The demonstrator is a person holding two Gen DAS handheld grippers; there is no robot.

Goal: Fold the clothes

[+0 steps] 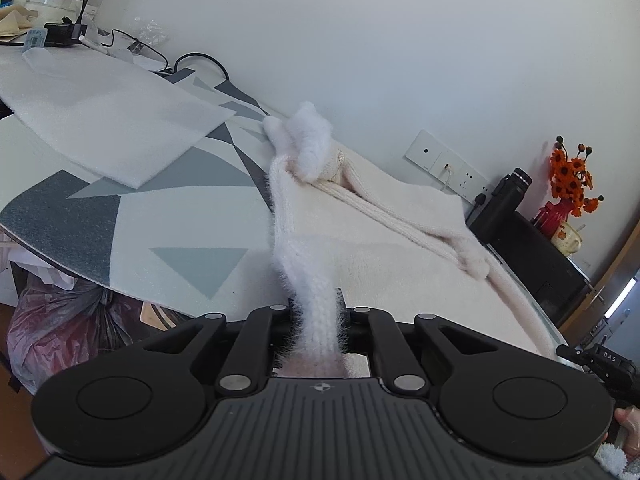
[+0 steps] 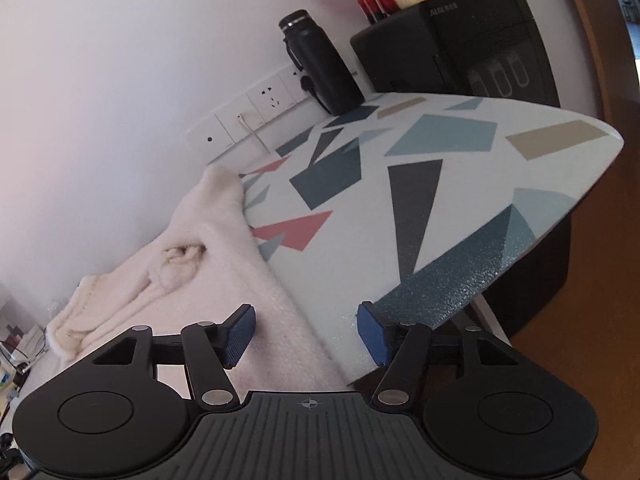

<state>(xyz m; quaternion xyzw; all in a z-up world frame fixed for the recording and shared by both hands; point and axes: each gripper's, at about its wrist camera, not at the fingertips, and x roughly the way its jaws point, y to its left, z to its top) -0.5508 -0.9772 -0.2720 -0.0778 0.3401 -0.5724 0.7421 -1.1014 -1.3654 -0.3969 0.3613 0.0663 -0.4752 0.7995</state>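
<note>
A cream fleecy garment [image 1: 400,232] lies spread on the patterned table [image 1: 160,220]. A fuzzy white knitted strip [image 1: 288,216] runs from a pompom knot [image 1: 310,140] at the garment's far end down into my left gripper [image 1: 320,312], which is shut on it and holds it taut. A ribbed cream cord [image 1: 400,212] lies across the fabric. In the right wrist view the same garment [image 2: 224,264] lies to the left. My right gripper [image 2: 306,328] stands open over its near edge, blue pads [image 2: 240,334] apart with nothing pressed between them.
A white foam sheet [image 1: 104,120] covers the table's far left. A black bottle [image 2: 320,68] and a black box [image 2: 460,40] stand by the wall sockets [image 2: 260,108]. Orange flowers [image 1: 572,176] top the box. A plastic bag [image 1: 60,320] sits below the table edge.
</note>
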